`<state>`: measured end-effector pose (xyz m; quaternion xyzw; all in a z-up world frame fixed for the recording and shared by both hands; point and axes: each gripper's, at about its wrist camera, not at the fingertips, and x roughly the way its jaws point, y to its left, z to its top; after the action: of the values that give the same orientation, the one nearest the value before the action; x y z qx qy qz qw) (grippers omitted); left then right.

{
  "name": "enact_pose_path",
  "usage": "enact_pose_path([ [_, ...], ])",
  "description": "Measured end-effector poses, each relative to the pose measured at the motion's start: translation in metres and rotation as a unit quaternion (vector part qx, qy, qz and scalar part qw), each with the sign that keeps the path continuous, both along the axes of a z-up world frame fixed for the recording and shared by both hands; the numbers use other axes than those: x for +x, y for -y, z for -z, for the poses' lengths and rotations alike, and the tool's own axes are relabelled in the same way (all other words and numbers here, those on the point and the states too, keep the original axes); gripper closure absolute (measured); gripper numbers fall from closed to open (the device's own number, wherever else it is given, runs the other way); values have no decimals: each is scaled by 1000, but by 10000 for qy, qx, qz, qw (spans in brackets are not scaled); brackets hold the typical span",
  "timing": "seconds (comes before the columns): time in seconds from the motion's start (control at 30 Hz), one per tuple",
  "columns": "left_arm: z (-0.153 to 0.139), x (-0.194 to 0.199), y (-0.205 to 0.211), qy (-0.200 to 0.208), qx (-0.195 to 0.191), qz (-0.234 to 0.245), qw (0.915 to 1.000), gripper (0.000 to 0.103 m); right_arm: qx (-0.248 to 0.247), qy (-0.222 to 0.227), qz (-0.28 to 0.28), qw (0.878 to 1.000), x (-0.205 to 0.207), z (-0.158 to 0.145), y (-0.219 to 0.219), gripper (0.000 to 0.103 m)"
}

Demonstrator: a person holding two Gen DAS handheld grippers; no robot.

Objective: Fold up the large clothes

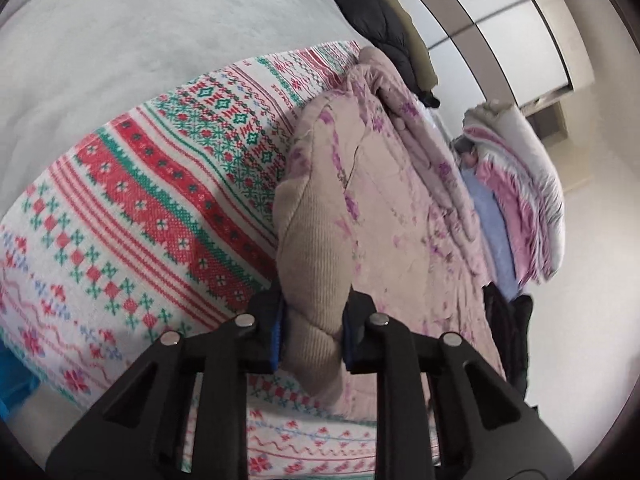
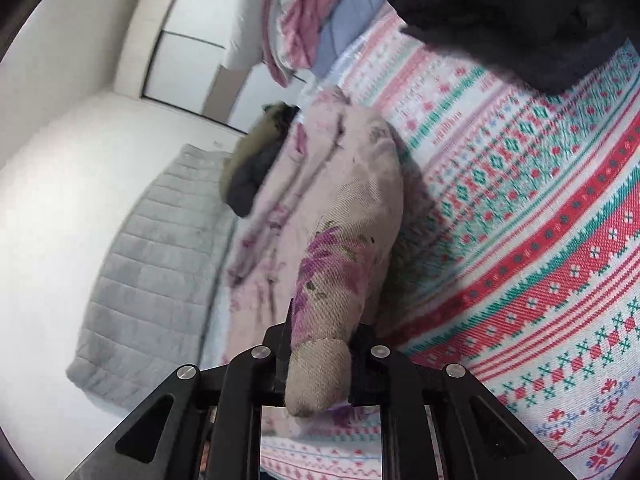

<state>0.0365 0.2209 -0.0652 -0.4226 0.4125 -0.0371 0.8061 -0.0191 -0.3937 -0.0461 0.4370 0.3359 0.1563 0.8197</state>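
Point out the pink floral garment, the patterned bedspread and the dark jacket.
pink floral garment (image 1: 384, 216): left wrist view, its flat middle.
patterned bedspread (image 1: 160, 200): left wrist view, a red band.
dark jacket (image 1: 380, 28): left wrist view, its quilted dark part.

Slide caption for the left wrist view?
Left gripper shut on the pink floral garment's beige ribbed cuff, over a red-and-green patterned bedspread.
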Motion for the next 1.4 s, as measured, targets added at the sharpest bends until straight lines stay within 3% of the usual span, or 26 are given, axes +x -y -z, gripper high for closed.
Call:
enact_pose_path([
  [0.07,-14,-11,0,249,-57,-107,9996,81,-226,464,51,9987,-14,-17,-4,90],
  [0.17,-31,-24,3,404,57,-213,9989,83,-379,652,-33,9971,-18,-28,-17,90],
  [0.3,-42,-35,3,432,11,-273,9987,84,-198,752,-8,9970,-24,-31,-20,91],
  [0.43,-52,-42,11,516,262,-316,9978,85,-63,1010,-22,9949,-38,-43,-27,91],
  [0.6,-57,-51,15,469,156,-581,9971,85,-77,861,223,9960,-49,-52,-18,92],
  [0.7,-73,-71,21,418,151,-505,9977,85,10,830,259,9962,-66,-60,-12,92],
  [0.83,-110,-115,29,571,333,-439,9968,85,-19,1341,154,9908,-100,-101,-12,92],
  [1.0,-149,-155,15,1052,504,-961,9885,83,-152,2041,152,9787,-145,-153,-11,92],
  [1.07,-142,-143,15,966,537,-1005,9888,82,-240,1917,143,9811,-140,-153,-12,91],
  [1.23,-87,-103,14,45,275,-715,9971,82,46,794,119,9968,-91,-91,1,91],
  [1.4,-83,-84,23,-23,326,-646,9974,82,5,459,99,9989,-69,-68,-3,90],
])
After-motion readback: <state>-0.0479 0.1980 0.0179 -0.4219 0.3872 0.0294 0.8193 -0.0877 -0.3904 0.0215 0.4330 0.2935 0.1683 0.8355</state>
